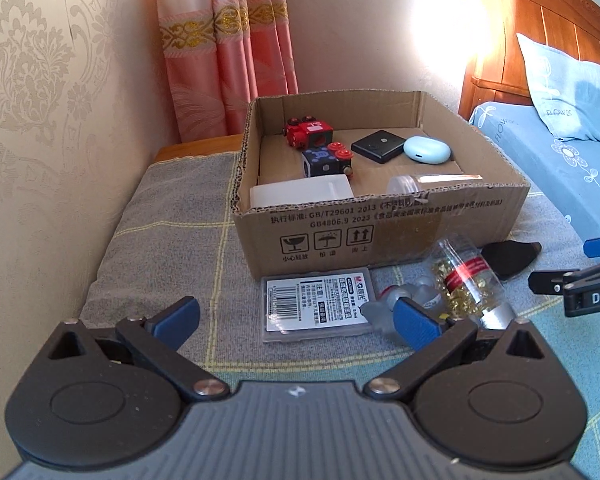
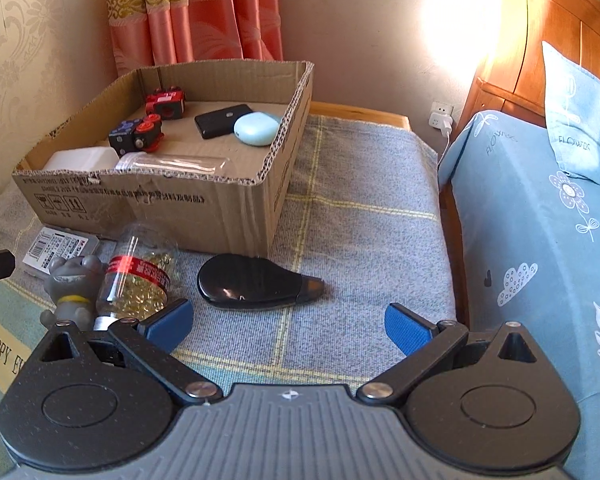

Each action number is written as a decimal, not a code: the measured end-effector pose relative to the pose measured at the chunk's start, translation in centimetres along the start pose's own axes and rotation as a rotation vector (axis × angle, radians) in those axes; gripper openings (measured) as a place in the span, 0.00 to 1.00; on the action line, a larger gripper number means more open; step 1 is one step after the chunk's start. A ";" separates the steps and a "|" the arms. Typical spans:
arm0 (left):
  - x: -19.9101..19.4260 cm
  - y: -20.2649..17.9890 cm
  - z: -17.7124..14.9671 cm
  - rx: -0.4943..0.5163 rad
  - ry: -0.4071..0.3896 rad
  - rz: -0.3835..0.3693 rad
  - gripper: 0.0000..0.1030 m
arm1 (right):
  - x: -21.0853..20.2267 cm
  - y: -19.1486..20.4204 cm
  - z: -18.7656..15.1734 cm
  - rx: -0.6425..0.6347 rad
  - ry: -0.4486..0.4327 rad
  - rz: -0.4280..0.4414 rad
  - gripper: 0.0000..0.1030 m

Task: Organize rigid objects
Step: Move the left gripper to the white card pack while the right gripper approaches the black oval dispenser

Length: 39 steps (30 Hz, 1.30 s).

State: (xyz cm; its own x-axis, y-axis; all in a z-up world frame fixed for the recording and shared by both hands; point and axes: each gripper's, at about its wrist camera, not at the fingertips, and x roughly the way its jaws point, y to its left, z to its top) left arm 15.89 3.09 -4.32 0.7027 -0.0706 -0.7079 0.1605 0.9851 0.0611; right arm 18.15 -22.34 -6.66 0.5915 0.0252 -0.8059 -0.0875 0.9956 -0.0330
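Cardboard box [image 2: 204,216] already holds toy cars, a power bank and an earbud case; four things wait on the blanket in front of it. Right gripper [image 2: 288,330] hovers wide open just short of the black correction-tape dispenser [image 2: 252,280], gripping nothing — likely the next pick. Left gripper [image 1: 296,320], equally wide and empty, faces the clear lead case [image 1: 316,306], beside the capsule bottle [image 1: 466,280] and grey figurine [image 2: 74,284].

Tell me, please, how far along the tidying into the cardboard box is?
Partly done: the cardboard box already holds several items, including the red toy and earbud case. Both grippers, left and right, are open and empty. The bottle, black case, figurine and card pack remain outside.
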 end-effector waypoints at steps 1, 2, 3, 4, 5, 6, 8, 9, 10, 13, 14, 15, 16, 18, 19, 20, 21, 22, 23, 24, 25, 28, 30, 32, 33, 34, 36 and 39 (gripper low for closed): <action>-0.1 0.0 0.0 -0.003 -0.003 -0.013 0.99 | 0.3 0.1 -0.2 -0.003 0.007 0.003 1.00; -0.1 -0.1 -0.1 -0.006 -0.003 -0.028 0.99 | 0.7 0.3 -0.4 -0.006 0.017 0.013 1.00; -0.1 -0.1 0.0 -0.006 0.000 -0.038 0.99 | 0.9 0.5 -0.5 -0.011 0.027 0.020 1.00; -0.1 -0.3 0.0 -0.002 0.000 -0.045 0.99 | 1.1 0.7 -0.6 -0.019 0.032 0.022 1.00; 0.0 -0.5 0.1 0.005 -0.002 -0.053 0.99 | 1.4 1.0 -0.7 -0.030 0.029 0.018 1.00; 0.0 -0.6 0.1 0.011 -0.002 -0.059 0.99 | 1.5 1.1 -0.7 -0.036 0.025 0.015 1.00; 0.1 -1.0 0.2 0.025 -0.002 -0.081 0.99 | 1.8 1.2 -0.7 -0.046 0.025 0.024 1.00; 0.1 -1.1 0.2 0.027 -0.004 -0.087 0.99 | 2.0 1.2 -0.7 -0.046 0.022 0.027 1.00; 0.2 -1.1 0.3 0.027 -0.003 -0.094 0.99 | 2.2 1.2 -0.7 -0.044 0.020 0.030 1.00; 0.5 -1.0 0.3 0.025 0.005 -0.109 0.99 | 2.8 1.1 -0.7 -0.042 0.020 0.038 1.00; 0.6 -1.0 0.3 0.028 0.008 -0.111 0.99 | 3.2 1.1 -0.6 -0.042 0.023 0.036 1.00; 0.7 -0.9 0.3 0.029 0.010 -0.114 0.99 | 3.2 1.1 -0.6 -0.045 0.007 0.037 1.00; 0.8 -0.9 0.3 0.032 0.012 -0.121 0.99 | 3.3 1.2 -0.5 -0.048 0.001 0.039 1.00; 0.9 -0.8 0.2 0.042 0.016 -0.135 0.99 | 3.6 1.3 -0.3 -0.050 -0.010 0.040 1.00; 1.0 -0.8 0.2 0.045 0.018 -0.133 0.99 | 3.7 1.3 -0.3 -0.050 -0.016 0.041 1.00; 1.1 -0.7 0.2 0.049 0.019 -0.129 0.99 | 3.8 1.2 -0.2 -0.049 -0.022 0.041 1.00; 1.2 -0.7 0.2 0.050 0.021 -0.125 0.99 | 3.9 1.2 -0.1 -0.047 -0.026 0.041 1.00; 1.4 -0.6 0.3 0.045 0.022 -0.119 0.99 | 3.9 1.2 0.0 -0.047 -0.028 0.040 1.00; 1.7 -0.4 0.5 0.034 0.023 -0.114 0.99 | 4.0 1.1 0.0 -0.049 -0.032 0.039 1.00; 1.9 -0.2 0.6 0.023 0.022 -0.113 0.99 | 4.0 1.0 0.0 -0.049 -0.035 0.038 1.00; 2.1 0.0 0.8 0.011 0.021 -0.116 0.99 | 4.0 0.9 -0.1 -0.046 -0.038 0.032 1.00; 3.2 0.4 1.3 -0.016 0.017 -0.108 0.99 | 4.1 0.5 0.0 -0.034 -0.041 0.023 1.00; 4.0 0.6 1.6 -0.018 0.013 -0.097 0.99 | 4.1 0.4 0.0 -0.037 -0.041 0.023 1.00; 5.0 0.7 1.8 -0.015 0.021 -0.082 0.99 | 4.1 0.5 0.0 -0.038 -0.043 0.023 1.00; 5.3 0.7 1.9 -0.015 0.025 -0.078 0.99 | 4.1 0.5 -0.1 -0.038 -0.044 0.024 1.00; 5.7 0.8 1.9 -0.020 0.027 -0.081 0.99 | 4.1 0.5 -0.1 -0.039 -0.044 0.024 1.00; 6.4 0.8 2.1 -0.023 0.041 -0.096 0.99 | 4.2 0.5 0.0 -0.041 -0.043 0.026 1.00; 7.5 0.7 2.3 -0.017 0.070 -0.136 0.99 | 4.1 0.5 -0.1 -0.041 -0.044 0.026 1.00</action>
State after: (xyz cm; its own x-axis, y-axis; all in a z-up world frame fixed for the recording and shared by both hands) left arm 22.87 2.84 -8.03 0.6252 -0.1930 -0.7562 0.2384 0.9699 -0.0504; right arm 20.50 -21.79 -10.03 0.6232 0.0557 -0.7801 -0.1354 0.9901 -0.0374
